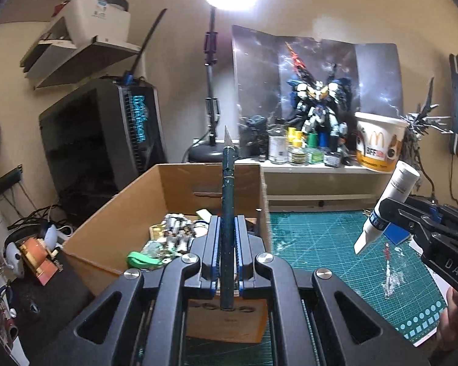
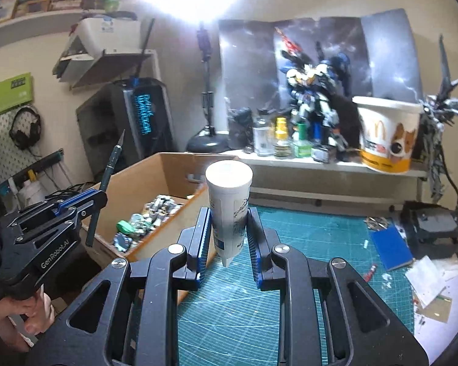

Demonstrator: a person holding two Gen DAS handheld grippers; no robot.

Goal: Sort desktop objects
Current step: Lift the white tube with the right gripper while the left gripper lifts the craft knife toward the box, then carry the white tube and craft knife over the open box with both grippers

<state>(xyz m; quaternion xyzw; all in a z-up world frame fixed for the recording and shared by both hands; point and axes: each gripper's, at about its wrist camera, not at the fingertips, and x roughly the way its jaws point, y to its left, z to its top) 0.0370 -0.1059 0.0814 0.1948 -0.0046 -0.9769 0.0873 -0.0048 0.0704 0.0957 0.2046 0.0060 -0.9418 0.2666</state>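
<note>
On the left, the cardboard box [image 1: 122,213] already holds a heap of small parts. My left tool [image 1: 228,238] is clamped tight on a craft knife [image 1: 228,189], bare blade pointing up and away over the box. To the right, my right tool [image 2: 228,235] grips a white tube [image 2: 227,210] above the green cutting mat [image 2: 305,244] on the table. I judge the thin knife could slip or swing blade-first if I tilt too fast, and the tapered tube could squeeze out.
</note>
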